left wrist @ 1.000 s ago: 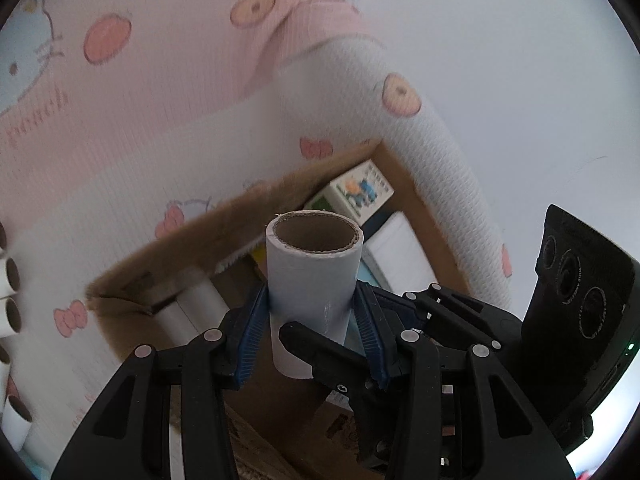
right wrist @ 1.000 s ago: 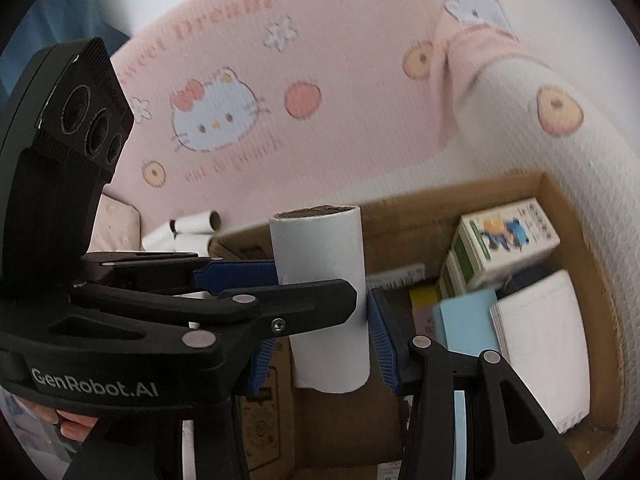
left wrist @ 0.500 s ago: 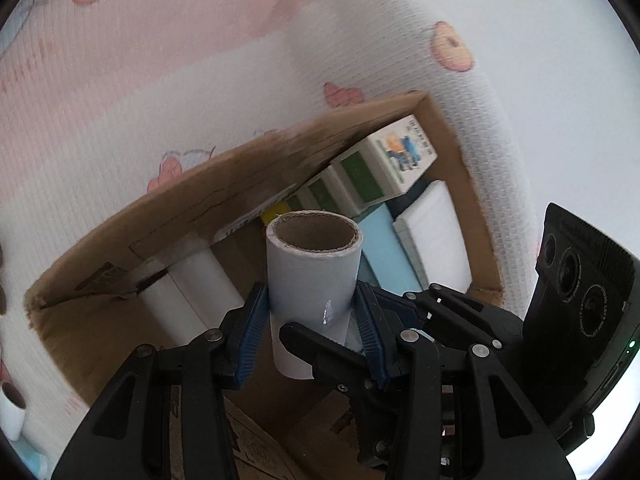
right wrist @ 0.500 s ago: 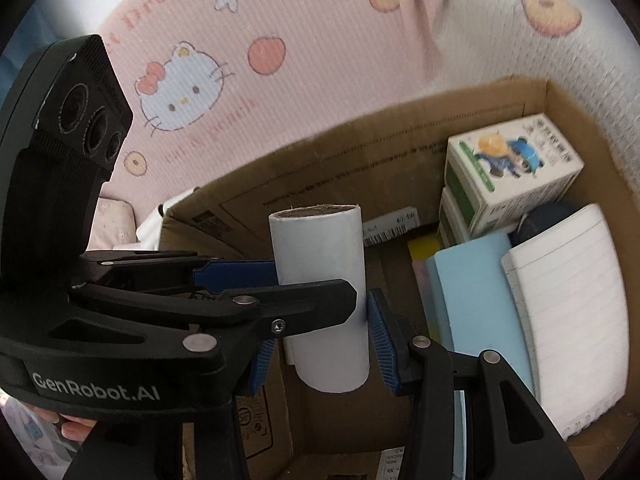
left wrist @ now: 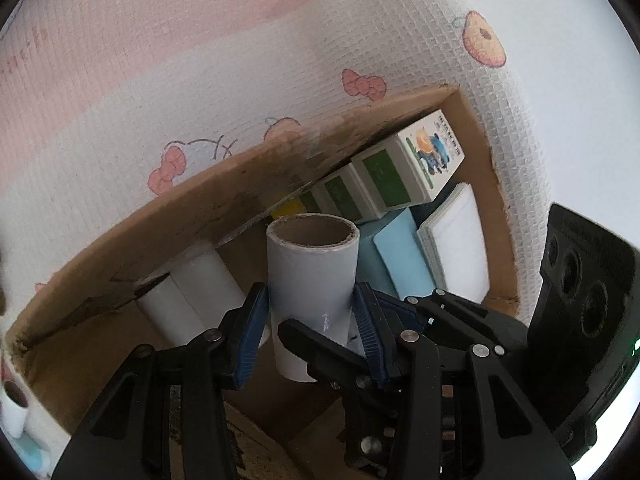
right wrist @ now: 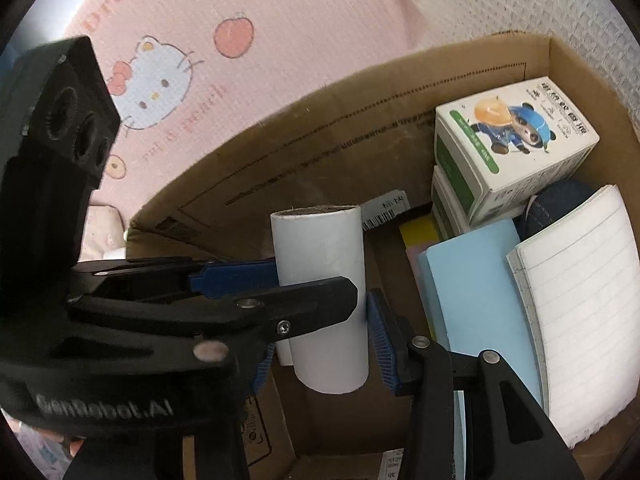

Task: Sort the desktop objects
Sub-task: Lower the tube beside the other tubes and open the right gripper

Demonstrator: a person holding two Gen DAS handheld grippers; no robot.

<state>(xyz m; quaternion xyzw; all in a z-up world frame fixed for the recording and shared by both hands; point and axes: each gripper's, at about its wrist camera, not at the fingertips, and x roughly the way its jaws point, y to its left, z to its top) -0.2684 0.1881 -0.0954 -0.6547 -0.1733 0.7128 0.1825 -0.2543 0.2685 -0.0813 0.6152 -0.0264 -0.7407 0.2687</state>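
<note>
1. Left black two-finger gripper with blue pads (left wrist: 310, 320) is pointing steeply downward, clamping a white cardboard tube (left wrist: 312, 276).
2. Right black two-finger gripper with blue pads (right wrist: 320, 320) is angling downward, gripping the same tube crosswise.

Left gripper (left wrist: 312, 320) clamps white cardboard tube (left wrist: 312, 280) upright, blue fingers (left wrist: 252, 332) pressing both sides, open end toward the camera. Right gripper (left wrist: 320, 338) crosses in front from the right. Below: cardboard box (left wrist: 120, 248) on pink-and-white cartoon-print fabric (left wrist: 200, 80). Inside, two white tubes (left wrist: 192, 292) lie at left; green-and-white cartons (left wrist: 404, 164), blue pad (left wrist: 404, 248), white notebook (left wrist: 456, 240) at right.
</note>
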